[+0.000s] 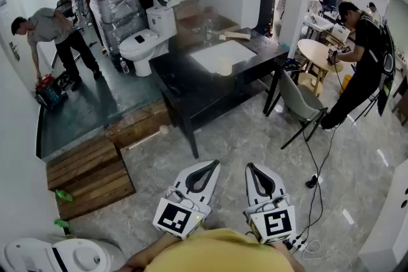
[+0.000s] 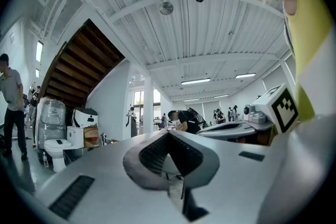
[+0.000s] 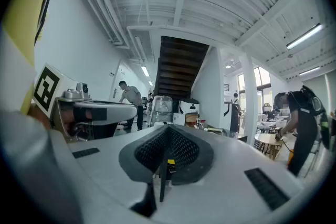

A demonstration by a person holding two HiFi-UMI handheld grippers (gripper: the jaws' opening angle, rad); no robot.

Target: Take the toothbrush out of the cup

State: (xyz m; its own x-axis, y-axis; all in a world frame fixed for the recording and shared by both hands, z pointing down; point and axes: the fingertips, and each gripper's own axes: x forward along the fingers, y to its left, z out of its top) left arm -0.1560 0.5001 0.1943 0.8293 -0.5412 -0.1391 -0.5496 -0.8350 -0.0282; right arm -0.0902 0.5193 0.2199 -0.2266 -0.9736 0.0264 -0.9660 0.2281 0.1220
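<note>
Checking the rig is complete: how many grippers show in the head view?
2. The left gripper sits at lower centre; the right gripper is just beside it, to its right. Both are shut and empty. None seems hidden.

Table = ref. Sheet on its far end. Toilet behind-L of it, chair just R, pallets front-L. L gripper, R gripper side by side, well in front.
</note>
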